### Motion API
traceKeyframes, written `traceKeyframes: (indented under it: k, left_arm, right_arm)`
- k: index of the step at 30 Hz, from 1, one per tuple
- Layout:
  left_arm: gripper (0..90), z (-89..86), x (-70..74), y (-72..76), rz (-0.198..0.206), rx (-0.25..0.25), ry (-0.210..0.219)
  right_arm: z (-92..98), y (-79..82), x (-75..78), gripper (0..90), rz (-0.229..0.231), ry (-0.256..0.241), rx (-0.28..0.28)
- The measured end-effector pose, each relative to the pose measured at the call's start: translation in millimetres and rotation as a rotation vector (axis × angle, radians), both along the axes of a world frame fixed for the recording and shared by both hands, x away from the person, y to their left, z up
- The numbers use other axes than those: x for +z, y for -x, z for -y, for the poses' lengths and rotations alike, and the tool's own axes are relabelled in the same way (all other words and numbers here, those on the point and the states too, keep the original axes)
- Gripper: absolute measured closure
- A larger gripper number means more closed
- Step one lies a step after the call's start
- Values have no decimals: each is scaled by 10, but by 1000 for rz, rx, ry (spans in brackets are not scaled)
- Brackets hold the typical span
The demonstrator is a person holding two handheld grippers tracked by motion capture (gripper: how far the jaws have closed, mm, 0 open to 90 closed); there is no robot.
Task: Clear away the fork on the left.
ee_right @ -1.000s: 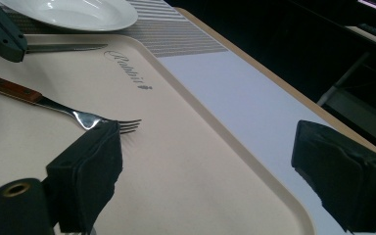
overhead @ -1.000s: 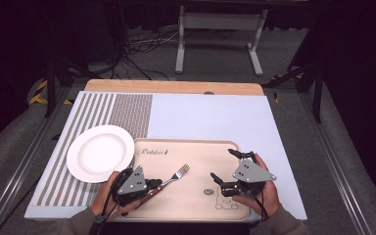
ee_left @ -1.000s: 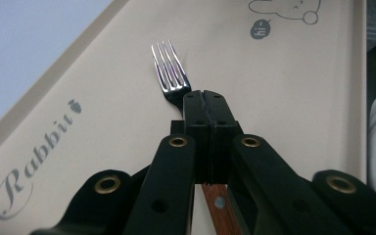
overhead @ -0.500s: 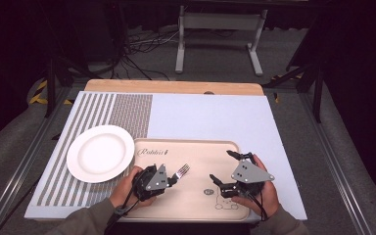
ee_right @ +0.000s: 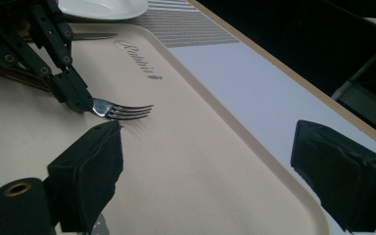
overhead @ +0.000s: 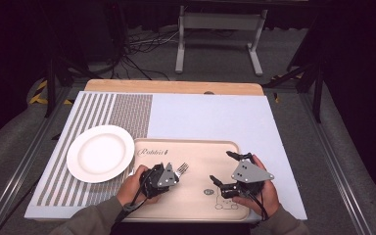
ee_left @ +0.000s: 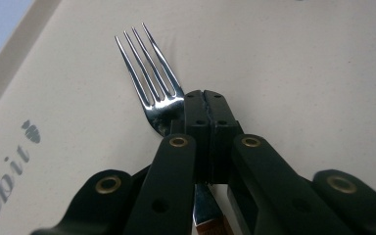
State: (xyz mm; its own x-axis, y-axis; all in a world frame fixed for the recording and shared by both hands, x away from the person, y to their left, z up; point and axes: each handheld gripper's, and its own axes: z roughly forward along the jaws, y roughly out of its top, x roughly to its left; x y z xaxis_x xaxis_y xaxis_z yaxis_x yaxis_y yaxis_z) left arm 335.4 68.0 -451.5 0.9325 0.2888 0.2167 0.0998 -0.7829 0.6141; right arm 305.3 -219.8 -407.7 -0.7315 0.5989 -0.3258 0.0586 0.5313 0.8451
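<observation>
High view: one beige tray (overhead: pixel 196 147), one white plate (overhead: pixel 100 152), one fork (overhead: pixel 181 169), two grippers. Tray lies on a pale blue mat (overhead: pixel 205 117) with a striped panel at its left; plate sits on the stripes, its right edge touching or overlapping the tray's left rim. Left gripper (overhead: pixel 169 177) is over the tray's left-centre, jaws pressed together on the fork's neck; tines stick out beyond the jaws, pointing away from the person and slightly right. Right gripper (overhead: pixel 223 169) is over the tray's right part beside a printed bear figure, jaws spread, nothing between them.

Left gripper view: fork (ee_left: pixel 152 81) is polished metal, four tines, counted. Jaws are closed tight, pinching it just below the tine base. Long axis runs up-frame, tilted a little left. A strip of shiny handle with a brownish section shows under the jaws. Grey script lettering on the tray (ee_left: pixel 298 63) at left.

Right gripper view: own jaws wide apart above the tray (ee_right: pixel 186 161). Left gripper (ee_right: pixel 78 104) holds the fork (ee_right: pixel 122 111) low over the tray; whether it touches, cannot tell. Plate (ee_right: pixel 107 7) at top left.
</observation>
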Motion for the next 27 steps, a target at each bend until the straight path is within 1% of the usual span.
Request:
traceKeyframes:
  k: [1,4,5,9,10,11,13,15,16,19,20,23,24,27]
  left_arm:
    - [900,-29,-2,-11,-3,22,3]
    - [900,-53,2,-23,-2,34,-1]
    - [900,-78,3,-24,-3,45,-2]
    - [899,-137,1,-9,-9,65,-5]
    - [899,-171,3,-9,1,58,-11]
    - [899,-204,-1,-5,2,67,-10]
    - [899,-232,-4,-5,-5,73,-6]
    - [898,-294,3,11,0,87,-18]
    - [898,-313,3,17,-4,90,-16]
    - [898,-348,0,29,-7,92,-15]
    - [898,-374,5,42,-3,95,-22]
    - [898,-435,3,78,3,94,-25]
    - [898,-478,5,107,1,102,-27]
    - [897,-548,-1,147,-3,109,-19]
  right_arm:
    - [-3,3,2,133,1,0,3]
    - [-5,6,-2,133,7,2,10]
    - [-8,7,-9,133,9,4,10]
    - [-6,1,-19,133,4,7,10]
    - [-6,1,-21,133,5,7,10]
    - [-7,3,-22,133,7,8,10]
    - [-8,5,-22,133,8,7,12]
    - [-26,12,-28,132,9,14,18]
    - [-31,12,-30,133,9,18,20]
    - [-36,12,-31,133,6,19,21]
    - [-35,15,-28,133,8,23,21]
    - [-29,12,-25,133,9,20,18]
    - [-29,11,-26,133,8,21,17]
    - [-41,12,-31,133,5,25,17]
